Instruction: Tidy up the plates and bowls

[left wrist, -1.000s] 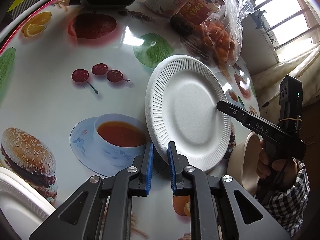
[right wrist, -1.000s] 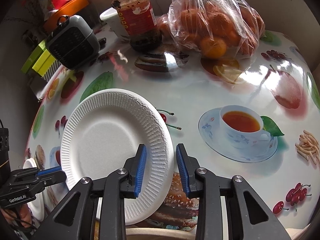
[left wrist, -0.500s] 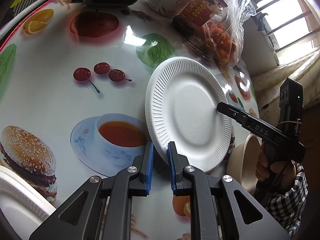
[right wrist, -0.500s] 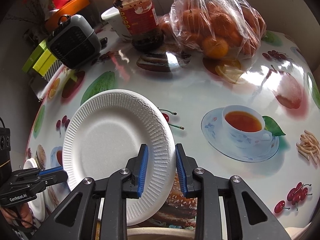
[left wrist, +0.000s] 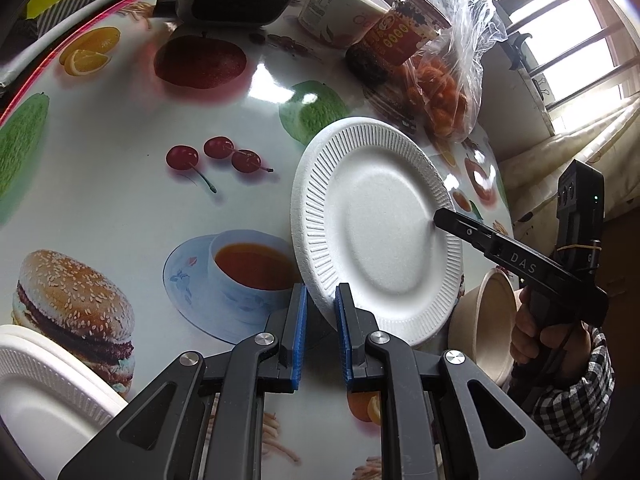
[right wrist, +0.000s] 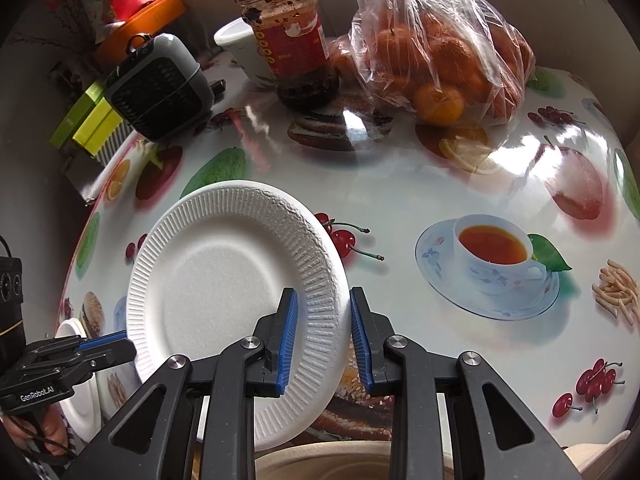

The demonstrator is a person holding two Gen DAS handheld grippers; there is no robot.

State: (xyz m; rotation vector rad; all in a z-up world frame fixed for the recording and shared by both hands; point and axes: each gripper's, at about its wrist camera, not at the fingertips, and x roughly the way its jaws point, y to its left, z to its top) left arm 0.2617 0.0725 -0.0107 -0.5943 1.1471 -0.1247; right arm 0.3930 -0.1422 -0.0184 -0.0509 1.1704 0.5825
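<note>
The left hand-held gripper point(left wrist: 322, 320) is clamped on the near rim of a white foam plate point(left wrist: 376, 232). The plate is held up off the bench point(left wrist: 120, 160), tilted nearly on edge. On the opposite side of the plate, the right hand-held gripper point(right wrist: 324, 332) has its jaws around the rim. They have drawn in from a wider gap a second ago, and one pad now lies against the ribbed face. The other sits just beside the plate's edge, and I cannot tell whether both pads are pressing yet.

The plate itself has barely shifted, so the only real change is this narrowing. It reads as a hand-over being set up, from the left hand-held gripper to the right. The left one should probably not let go until the right grip is firm, since the foam is light and could slip or dent.

Just below the plate on the right gripper's side stands a tan bowl point(left wrist: 488, 320), next to the person's hand point(left wrist: 532, 332). Well apart from the plate, on the left gripper's side, another white plate point(left wrist: 40, 392) lies flat on the bench. That may be where this one belongs. Beyond the plate, at the back of the bench, are a red-labelled jar point(right wrist: 292, 40), a bag of oranges point(right wrist: 432, 52) and a small grey fan heater point(right wrist: 160, 84).
</note>
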